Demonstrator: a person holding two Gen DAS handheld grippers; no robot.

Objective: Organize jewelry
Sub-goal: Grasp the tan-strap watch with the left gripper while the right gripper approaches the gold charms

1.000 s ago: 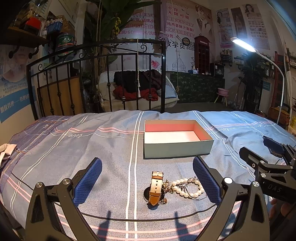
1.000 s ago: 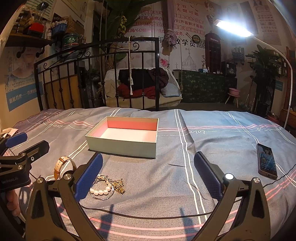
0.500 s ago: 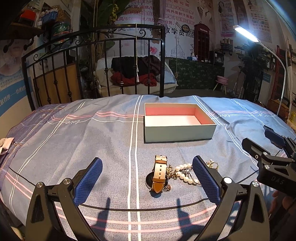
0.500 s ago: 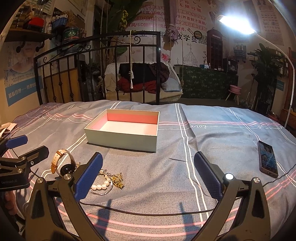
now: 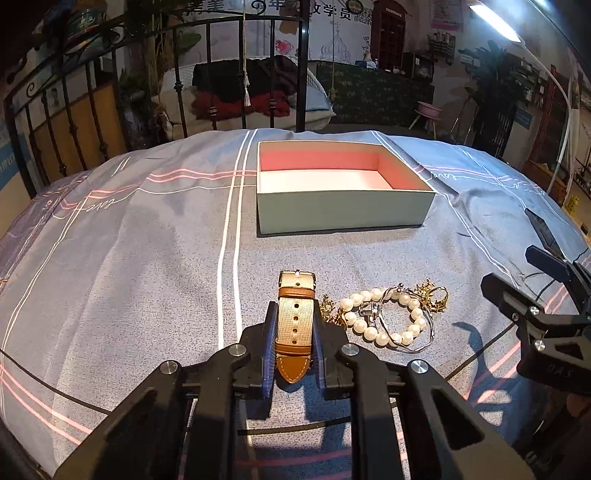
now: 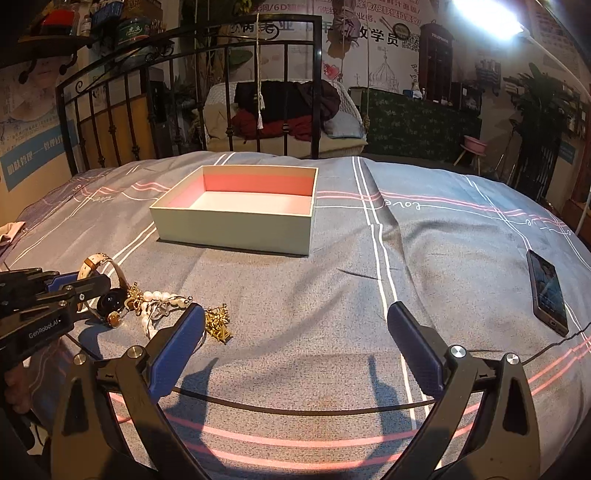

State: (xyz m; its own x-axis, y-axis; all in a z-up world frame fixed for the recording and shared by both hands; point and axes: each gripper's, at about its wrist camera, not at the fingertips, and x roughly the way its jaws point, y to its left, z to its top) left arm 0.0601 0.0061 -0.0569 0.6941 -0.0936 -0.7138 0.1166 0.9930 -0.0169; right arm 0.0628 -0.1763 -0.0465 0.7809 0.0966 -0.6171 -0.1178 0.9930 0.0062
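A tan-strapped watch lies on the grey striped bedspread. My left gripper is closing on it, and its blue pads hug both edges of the strap. Right of the watch lie a pearl bracelet and a gold chain piece, tangled together. An open mint box with a pink lining stands beyond them. My right gripper hovers open over bare bedspread, its left finger just beside the gold piece. In the right wrist view the left gripper sits at the watch.
A phone lies on the bed's right side. A black cable runs across the bedspread near the front. A black iron bedstead closes the far end, with a lamp and furniture behind it.
My left gripper has moved forward and down over the watch and its jaws have gone from wide apart to closed on the strap. The right gripper has dipped towards the bed.
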